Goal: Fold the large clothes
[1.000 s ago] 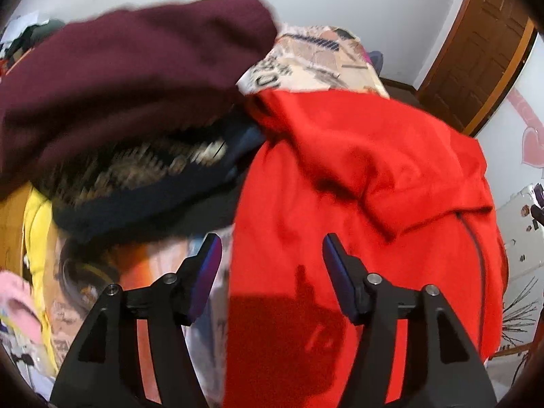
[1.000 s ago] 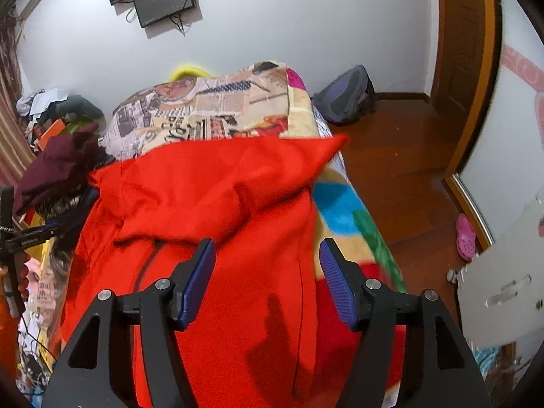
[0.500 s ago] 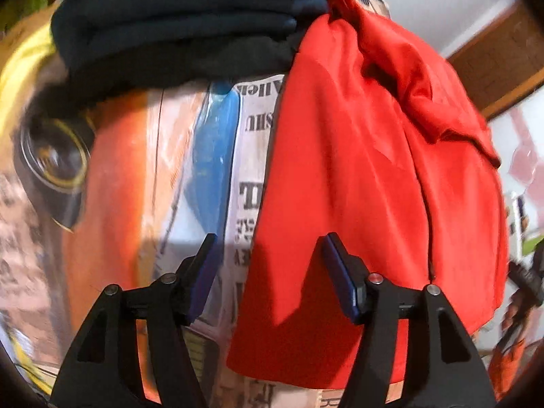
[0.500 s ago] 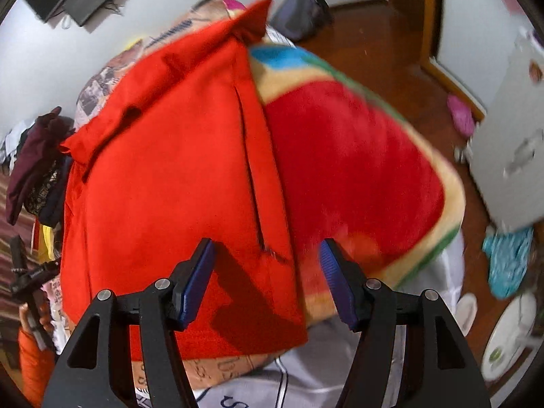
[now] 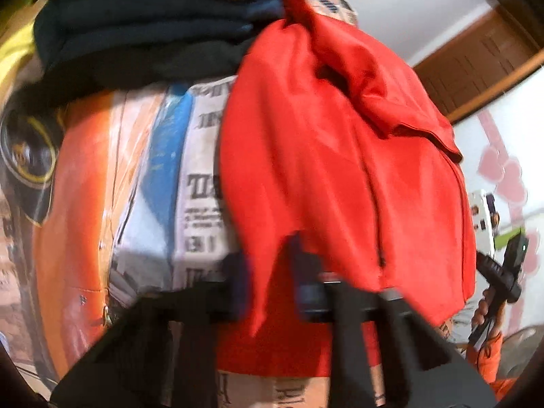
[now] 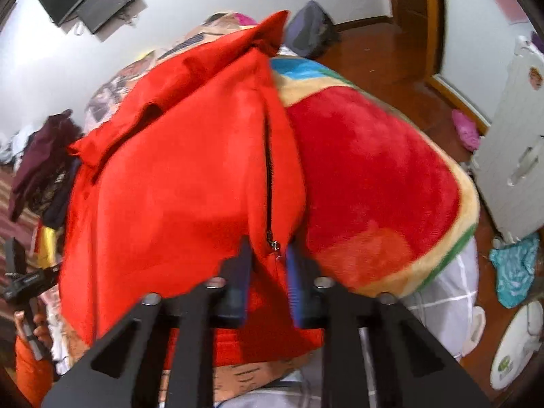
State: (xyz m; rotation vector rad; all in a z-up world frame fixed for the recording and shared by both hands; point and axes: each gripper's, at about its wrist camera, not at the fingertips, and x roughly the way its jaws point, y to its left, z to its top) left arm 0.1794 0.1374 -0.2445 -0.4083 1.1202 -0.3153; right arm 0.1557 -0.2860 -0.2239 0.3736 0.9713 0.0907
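A large red zip-up jacket (image 5: pixel 340 170) lies on the bed, its top part folded down. My left gripper (image 5: pixel 268 282) is shut on the jacket's near hem at its left corner and lifts it off the bedspread. My right gripper (image 6: pixel 267 272) is shut on the jacket (image 6: pixel 176 187) at its near hem beside the zipper pull (image 6: pixel 273 246), also raised. Each view shows the other gripper at its edge: the right one (image 5: pixel 503 272) and the left one (image 6: pixel 23 278).
A stack of folded dark clothes (image 5: pixel 142 40) sits at the far left of the bed. The newspaper-print bedspread (image 5: pixel 197 204) and a red plush blanket (image 6: pixel 374 187) cover the bed. The wooden floor (image 6: pixel 391 57), a bag (image 6: pixel 309 30) and a white cabinet (image 6: pixel 513 136) are to the right.
Both grippers dropped to the jacket's near hem, closed on it and began lifting it; the hem is now bunched and raised.
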